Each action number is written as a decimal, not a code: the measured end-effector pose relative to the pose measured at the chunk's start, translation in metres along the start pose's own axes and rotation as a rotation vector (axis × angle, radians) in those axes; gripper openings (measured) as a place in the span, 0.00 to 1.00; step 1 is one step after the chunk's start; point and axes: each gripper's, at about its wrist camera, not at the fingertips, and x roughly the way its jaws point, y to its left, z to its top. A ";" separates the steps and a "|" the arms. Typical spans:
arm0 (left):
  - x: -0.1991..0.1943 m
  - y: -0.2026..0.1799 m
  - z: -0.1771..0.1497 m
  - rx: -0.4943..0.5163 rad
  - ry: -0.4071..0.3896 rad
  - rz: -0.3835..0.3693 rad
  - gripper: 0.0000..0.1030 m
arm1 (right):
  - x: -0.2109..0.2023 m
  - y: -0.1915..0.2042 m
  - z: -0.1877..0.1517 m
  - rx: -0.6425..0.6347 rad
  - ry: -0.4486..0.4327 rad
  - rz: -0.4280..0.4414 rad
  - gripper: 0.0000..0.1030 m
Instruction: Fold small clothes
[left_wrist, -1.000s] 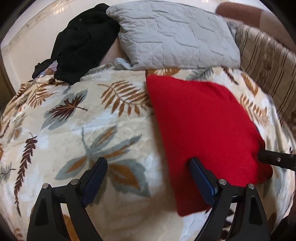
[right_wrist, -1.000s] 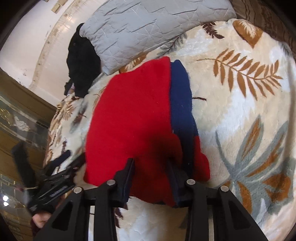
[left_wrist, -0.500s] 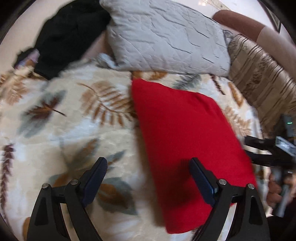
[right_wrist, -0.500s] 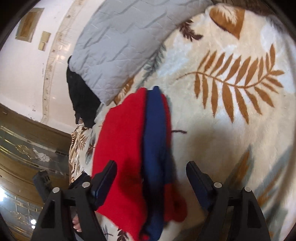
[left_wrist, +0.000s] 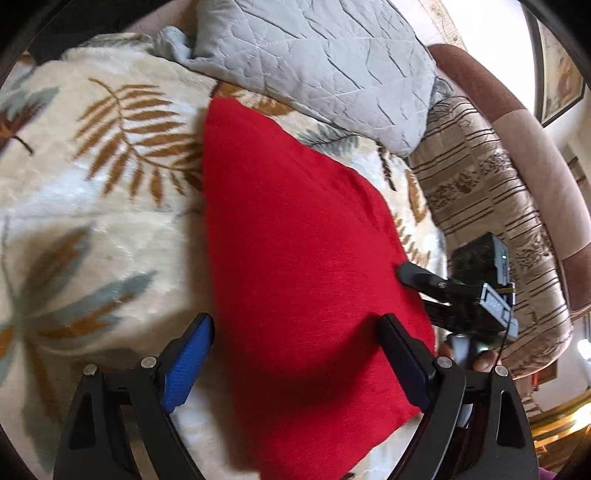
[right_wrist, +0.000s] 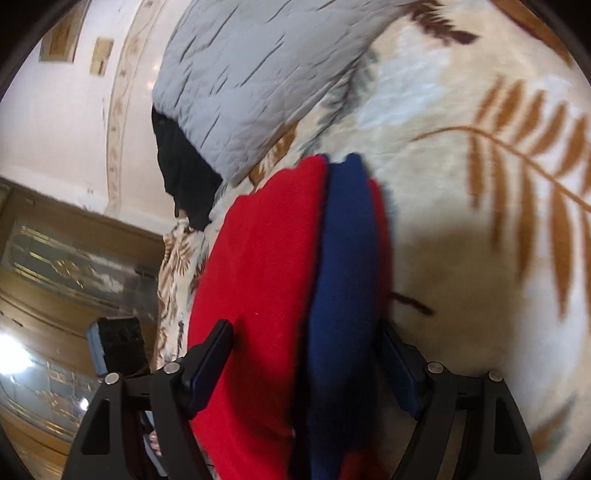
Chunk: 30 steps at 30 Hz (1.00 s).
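A folded red garment (left_wrist: 295, 240) lies on the leaf-print blanket (left_wrist: 92, 221). In the right wrist view it shows as red cloth (right_wrist: 258, 277) with a navy blue band (right_wrist: 340, 277) along its folded edge. My left gripper (left_wrist: 295, 362) is open, its jaws straddling the garment's near left part. My right gripper (right_wrist: 306, 365) is open, its jaws standing either side of the garment's thick edge, and it also shows at the garment's right edge in the left wrist view (left_wrist: 424, 280).
A grey quilted pillow (left_wrist: 314, 62) lies just behind the garment. A black garment (right_wrist: 181, 173) sits beyond the pillow. A striped brown cushion (left_wrist: 491, 206) and a padded headboard (left_wrist: 535, 166) run along the right. A wooden cabinet (right_wrist: 74, 266) stands beyond the bed edge.
My right gripper opened and let go of the garment's edge, then moved in along it. My left gripper moved closer over the garment's near left part and stayed open.
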 end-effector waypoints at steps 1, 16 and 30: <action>0.001 -0.001 0.000 0.003 -0.004 0.005 0.83 | 0.004 0.003 0.000 -0.011 0.001 -0.001 0.78; -0.032 -0.035 -0.004 0.159 -0.099 0.046 0.47 | 0.002 0.055 -0.014 -0.154 -0.059 -0.057 0.46; -0.103 -0.069 -0.066 0.257 -0.134 0.130 0.47 | -0.044 0.100 -0.077 -0.225 -0.123 0.026 0.45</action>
